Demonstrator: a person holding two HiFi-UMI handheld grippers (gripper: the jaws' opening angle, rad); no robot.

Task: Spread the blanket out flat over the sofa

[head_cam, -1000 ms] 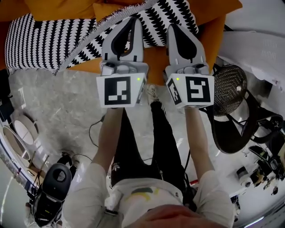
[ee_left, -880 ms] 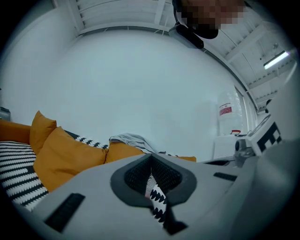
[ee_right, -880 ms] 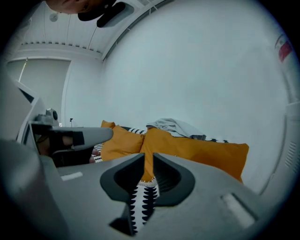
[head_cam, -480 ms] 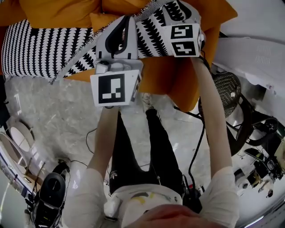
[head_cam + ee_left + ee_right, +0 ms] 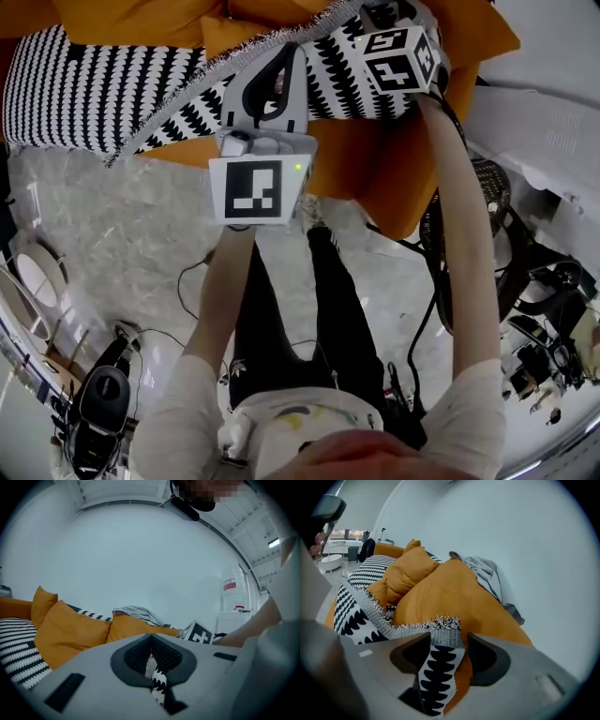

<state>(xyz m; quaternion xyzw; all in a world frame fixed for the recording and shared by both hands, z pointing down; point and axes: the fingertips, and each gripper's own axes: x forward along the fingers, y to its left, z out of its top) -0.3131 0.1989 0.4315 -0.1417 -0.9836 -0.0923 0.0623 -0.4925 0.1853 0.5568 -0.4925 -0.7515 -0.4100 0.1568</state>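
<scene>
Over sofa point(image 5: 361, 173), right claw point(image 5: 449, 641) has reached forward, just opening around blanket point(image 5: 112, 94); left claw point(image 5: 151, 639) pinches blanket.

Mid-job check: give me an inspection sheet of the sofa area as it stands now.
Surface: orange sofa, partly covered.
Job's things: black-and-white blanket lies on the seat, edge lifted, not flat.
Clutter: grey cloth on the sofa back; orange cushions.
Grippers: left gripper shut on blanket; right gripper open, jaws have just been opening, blanket corner between them, unpinched.
Cables: cable on the floor.
Surroundings: marble floor, white wall.
</scene>
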